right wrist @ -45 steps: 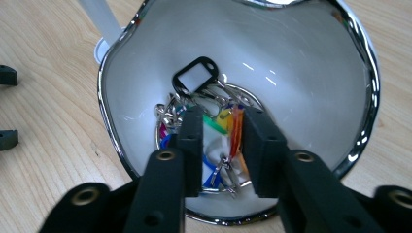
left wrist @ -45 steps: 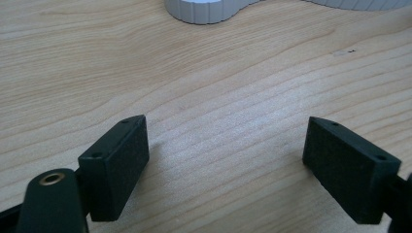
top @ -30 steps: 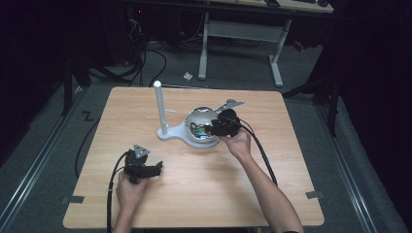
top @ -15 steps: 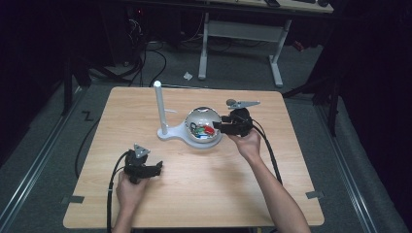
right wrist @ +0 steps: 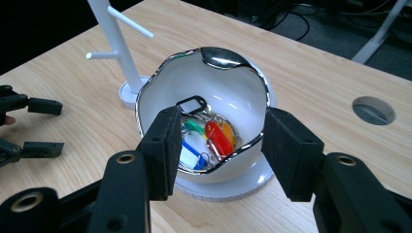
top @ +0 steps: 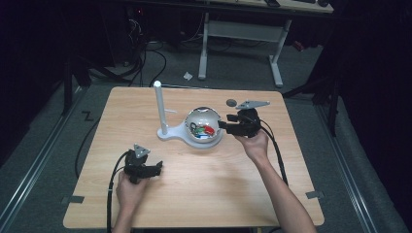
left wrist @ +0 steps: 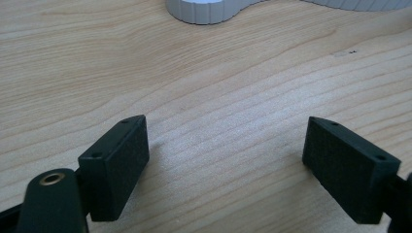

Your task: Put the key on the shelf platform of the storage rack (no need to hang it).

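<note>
Both sets of tongs released, empty – right gripper (right wrist: 218, 141) has just been opening beside bowl (right wrist: 243, 92); reaching back in could tip it or snag key tags (right wrist: 214, 138).

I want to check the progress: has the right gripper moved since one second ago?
Yes. In the high view the right gripper has drawn back to the right, off the bowl to beside its rim; its jaws have just been opening, with nothing between them.

there was one bench (top: 204, 194), one white bowl (right wrist: 221, 92) and one white stand (top: 159, 104) with two side pegs. two hand-held grippers were there, left hand-held gripper (top: 158, 167) and right hand-held gripper (top: 221, 125). the key tags (right wrist: 216, 138) in the bowl overlapped too much to count.
</note>
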`<move>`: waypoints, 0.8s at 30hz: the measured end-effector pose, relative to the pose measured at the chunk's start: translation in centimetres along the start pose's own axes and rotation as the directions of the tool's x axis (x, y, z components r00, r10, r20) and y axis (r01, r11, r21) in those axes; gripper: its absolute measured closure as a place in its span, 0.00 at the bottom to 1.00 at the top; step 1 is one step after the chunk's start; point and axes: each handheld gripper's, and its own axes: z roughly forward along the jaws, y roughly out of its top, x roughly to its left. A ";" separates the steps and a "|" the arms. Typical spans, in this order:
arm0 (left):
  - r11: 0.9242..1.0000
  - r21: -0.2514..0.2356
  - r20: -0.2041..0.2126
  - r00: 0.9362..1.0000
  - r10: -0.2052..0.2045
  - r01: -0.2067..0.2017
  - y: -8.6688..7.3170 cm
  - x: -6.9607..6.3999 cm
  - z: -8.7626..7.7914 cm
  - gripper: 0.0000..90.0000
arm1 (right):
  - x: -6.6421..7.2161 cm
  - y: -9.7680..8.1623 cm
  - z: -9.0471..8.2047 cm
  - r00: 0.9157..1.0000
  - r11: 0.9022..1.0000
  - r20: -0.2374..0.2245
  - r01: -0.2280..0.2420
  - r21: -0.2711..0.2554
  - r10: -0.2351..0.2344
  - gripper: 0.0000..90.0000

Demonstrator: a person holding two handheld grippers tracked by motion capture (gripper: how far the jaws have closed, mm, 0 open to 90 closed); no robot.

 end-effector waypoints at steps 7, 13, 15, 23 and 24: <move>1.000 0.000 0.000 1.000 0.000 0.000 0.0 0.0 0.0 0.19 | -0.3 -0.1 -1.6 1.000 1.000 0.020 0.015 -0.004 -0.015 0.55; 1.000 0.000 0.000 1.000 0.001 -0.001 0.0 0.0 0.0 0.19 | -0.5 -0.3 -2.8 1.000 1.000 0.027 0.013 -0.023 -0.012 0.55; 1.000 0.000 0.000 1.000 0.000 0.000 0.0 0.0 0.0 0.19 | -0.6 -0.6 -3.2 1.000 0.999 0.028 0.002 -0.032 -0.001 0.55; 1.000 0.000 -0.001 1.000 0.000 0.000 0.0 0.0 0.0 0.19 | -1.4 -1.6 -4.3 0.999 0.999 0.030 -0.030 -0.029 0.031 0.54; 1.000 0.001 -0.005 1.000 -0.009 0.009 0.0 -0.1 0.0 0.19 | -1.4 -1.7 -4.5 0.999 0.999 0.032 -0.031 -0.033 0.032 0.55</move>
